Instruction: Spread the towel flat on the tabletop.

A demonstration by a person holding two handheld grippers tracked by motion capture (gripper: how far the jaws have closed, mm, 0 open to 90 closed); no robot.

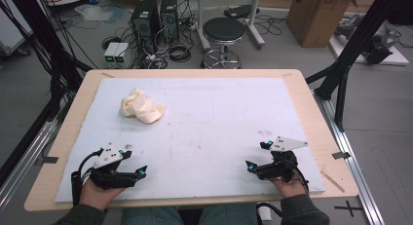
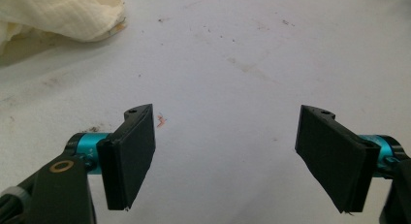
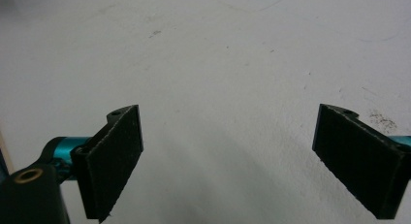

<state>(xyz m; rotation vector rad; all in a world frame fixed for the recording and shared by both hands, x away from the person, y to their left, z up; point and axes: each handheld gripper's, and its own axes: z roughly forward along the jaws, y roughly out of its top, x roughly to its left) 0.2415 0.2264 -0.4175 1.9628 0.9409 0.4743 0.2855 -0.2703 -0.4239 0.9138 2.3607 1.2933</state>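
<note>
Left gripper view: left gripper (image 2: 225, 156) jaws spread wide, nothing between them, just bare white mat (image 2: 232, 54) with a few specks and a small reddish mark beside the near jaw. Crumpled cream cloth (image 2: 58, 13) sits at the top-left corner of that view, well apart from the jaws, not touched.

Right gripper view: right gripper (image 3: 228, 161) also wide open, empty, hovering over or resting near the mat (image 3: 218, 64); can't tell which. Faint scuffs and dark specks on the surface.

High view: left gripper (image 1: 139, 174) at the near-left of the mat, held in the person's left hand (image 1: 97, 191), grey three-cornered plate on top. Right gripper (image 1: 255, 157) at the near-right, in the right hand (image 1: 291, 186). Grippers well apart from each other. Cloth (image 1: 140, 105) lies bunched on the far-left part of the mat (image 1: 219, 118), ahead of the left gripper. Mat covers most of the wooden table (image 1: 311, 108). Cardboard box (image 1: 319, 15) stands on the floor beyond the table, flaps open; contents hidden. Black stool (image 1: 223, 32) stands beyond the far edge.
</note>
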